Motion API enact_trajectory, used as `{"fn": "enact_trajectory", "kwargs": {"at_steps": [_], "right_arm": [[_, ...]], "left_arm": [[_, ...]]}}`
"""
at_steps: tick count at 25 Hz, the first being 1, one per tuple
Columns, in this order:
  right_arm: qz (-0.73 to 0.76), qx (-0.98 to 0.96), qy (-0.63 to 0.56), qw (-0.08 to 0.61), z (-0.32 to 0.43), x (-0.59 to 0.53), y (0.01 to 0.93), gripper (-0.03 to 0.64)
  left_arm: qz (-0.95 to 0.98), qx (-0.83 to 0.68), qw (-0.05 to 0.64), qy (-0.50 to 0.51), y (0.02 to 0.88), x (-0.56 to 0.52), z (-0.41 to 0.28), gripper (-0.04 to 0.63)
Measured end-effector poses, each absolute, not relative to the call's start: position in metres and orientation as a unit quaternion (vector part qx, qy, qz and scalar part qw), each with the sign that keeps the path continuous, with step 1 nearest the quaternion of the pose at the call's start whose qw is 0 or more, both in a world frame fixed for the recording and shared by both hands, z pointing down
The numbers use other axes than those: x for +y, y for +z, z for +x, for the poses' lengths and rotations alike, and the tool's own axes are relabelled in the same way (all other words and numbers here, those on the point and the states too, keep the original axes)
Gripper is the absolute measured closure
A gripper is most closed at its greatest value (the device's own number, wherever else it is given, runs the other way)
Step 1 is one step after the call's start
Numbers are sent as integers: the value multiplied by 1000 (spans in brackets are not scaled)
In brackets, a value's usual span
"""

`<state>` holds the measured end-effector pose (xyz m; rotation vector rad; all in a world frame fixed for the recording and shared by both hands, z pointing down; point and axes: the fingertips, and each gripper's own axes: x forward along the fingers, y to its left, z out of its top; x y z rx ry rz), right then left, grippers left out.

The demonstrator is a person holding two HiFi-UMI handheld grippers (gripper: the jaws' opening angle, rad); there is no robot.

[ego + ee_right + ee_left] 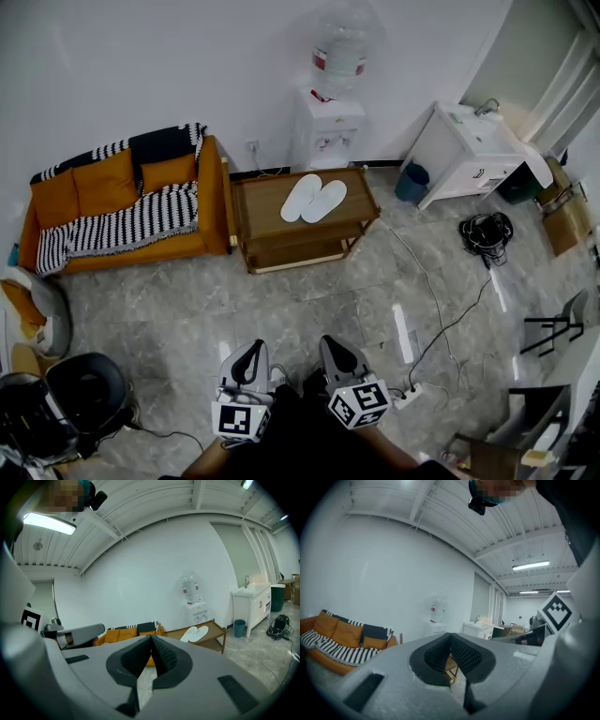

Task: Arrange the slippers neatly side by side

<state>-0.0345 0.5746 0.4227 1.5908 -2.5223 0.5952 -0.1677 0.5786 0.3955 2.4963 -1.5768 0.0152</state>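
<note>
Your left claw [249, 352] and right claw [334, 347] hung side by side, low over the grey marbled floor [309, 309] and well apart from the table [255, 199]. Both claws were clenched and empty. In the left gripper view the ribbed pads [465, 654] met at their tips with nothing between them, and the right gripper view showed the same closed, bare jaws. The slippers [314, 200], a white pair, lay on the top of the wooden table, close side by side with their long edges touching, and set at a slant to the table's edges. The table stood just beside the arm of the orange sofa [117, 220], which carried a striped black-and-white throw, and in front of the white water dispenser [330, 127] at the wall. A cable [448, 323] trailed across the floor to your right
</note>
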Motion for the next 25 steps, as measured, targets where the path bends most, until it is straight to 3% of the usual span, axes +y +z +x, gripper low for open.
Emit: {"fn": "enact_trajectory", "kwargs": {"at_steps": [25], "right_arm": [[512,-832,205,58,-47,455,441,604]], "left_arm": [[831,-546,104,4,407,464,-180,579]]}}
